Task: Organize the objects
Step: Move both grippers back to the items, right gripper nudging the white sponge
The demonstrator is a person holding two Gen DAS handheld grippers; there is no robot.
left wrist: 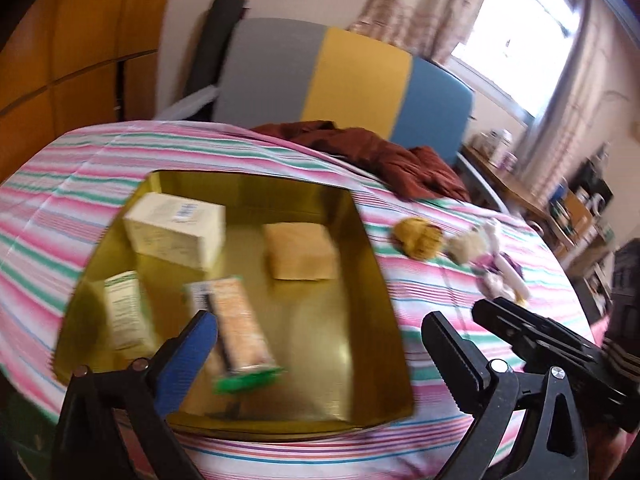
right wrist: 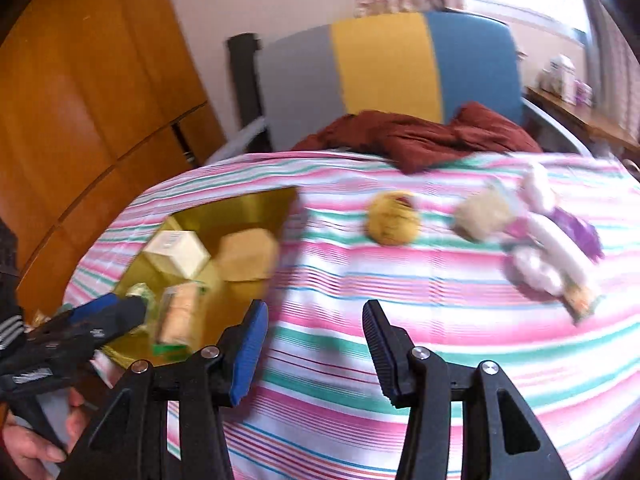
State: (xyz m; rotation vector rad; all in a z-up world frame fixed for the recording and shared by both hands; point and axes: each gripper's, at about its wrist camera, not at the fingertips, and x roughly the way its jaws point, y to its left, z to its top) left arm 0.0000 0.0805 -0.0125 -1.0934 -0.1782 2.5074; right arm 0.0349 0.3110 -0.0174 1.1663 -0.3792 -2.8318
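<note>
A gold tray [left wrist: 360, 276] [right wrist: 256, 208] lies on the striped cloth. In it are a cream box [left wrist: 176, 228] [right wrist: 178, 254], a tan block [left wrist: 300, 256] [right wrist: 248, 254], a small green-white carton [left wrist: 124, 316] and a cracker pack [left wrist: 240, 320] [right wrist: 180, 316]. My left gripper [left wrist: 320, 344] is open over the tray's near edge and holds nothing. My right gripper [right wrist: 316, 344] is open and empty above the cloth, right of the tray. A yellow ball [right wrist: 394, 218] [left wrist: 418, 238], a beige block [right wrist: 482, 214] [left wrist: 464, 246] and a heap of white and purple packets [right wrist: 548, 240] [left wrist: 502, 272] lie on the cloth.
A dark red cloth [left wrist: 380, 152] [right wrist: 420, 136] is bunched at the far edge of the table [right wrist: 400, 300]. A grey, yellow and blue chair back [left wrist: 340, 80] [right wrist: 388, 64] stands behind it. A wooden wardrobe [right wrist: 80, 100] is at the left, a cluttered shelf [left wrist: 568, 200] at the right.
</note>
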